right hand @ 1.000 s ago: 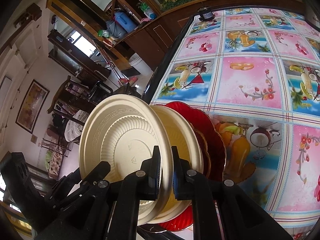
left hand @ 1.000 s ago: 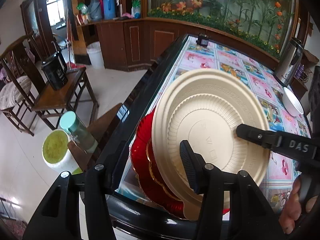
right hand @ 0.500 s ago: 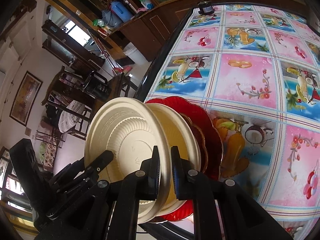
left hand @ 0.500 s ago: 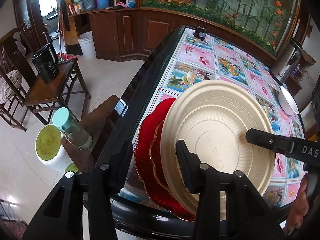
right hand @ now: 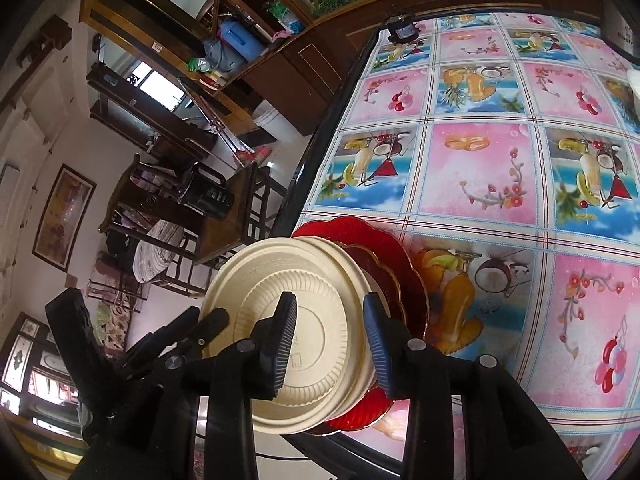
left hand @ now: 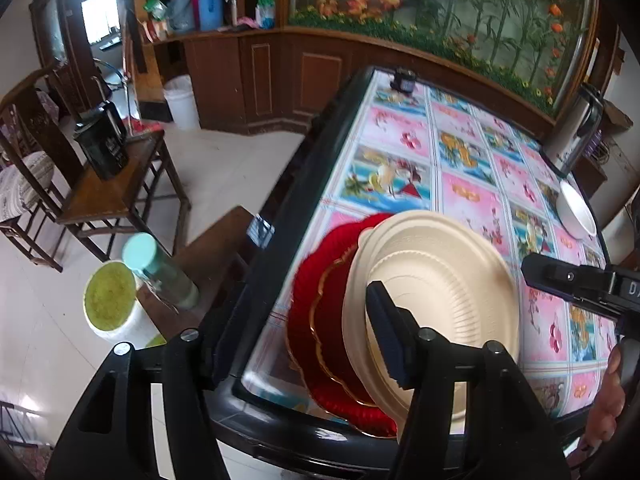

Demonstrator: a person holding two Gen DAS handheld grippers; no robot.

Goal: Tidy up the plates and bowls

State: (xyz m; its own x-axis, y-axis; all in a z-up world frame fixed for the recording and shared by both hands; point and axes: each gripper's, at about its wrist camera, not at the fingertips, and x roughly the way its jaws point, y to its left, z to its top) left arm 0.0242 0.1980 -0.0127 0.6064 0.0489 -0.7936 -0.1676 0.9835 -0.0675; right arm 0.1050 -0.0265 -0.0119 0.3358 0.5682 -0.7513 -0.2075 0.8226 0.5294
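The left tongs [left hand: 304, 320] are standing apart and opening; their left finger is lying over the table's dark edge and is hard to separate from it, while the right finger [left hand: 386, 334] is covering part of the cream plates [left hand: 440, 280]. Whether that finger is touching the plate surface is not clear from the left wrist view (blur is softening the whole stack). The cream plates are sitting upside down, ribbed undersides up, on the red plates [left hand: 320, 320] at the near left corner of the table [left hand: 460, 168]; how many plates each pile is holding is hard to count, since the rims are overlapping and the near edge is hiding behind the tongs. In the right wrist view the right tongs [right hand: 330, 344] are opening too; their two ribbed fingers [right hand: 284, 336] are standing either side of the right rim of the cream plates [right hand: 304, 320], with a gap showing at each pad, so nothing is being squeezed. The red plates [right hand: 404, 280] are peeping out on the right and far side of the cream ones there. A white bowl [left hand: 576, 212] is lying far off at the right edge of the table, partly cut off; a person's fingers [left hand: 608, 396] are showing only at the frame's lower right margin.
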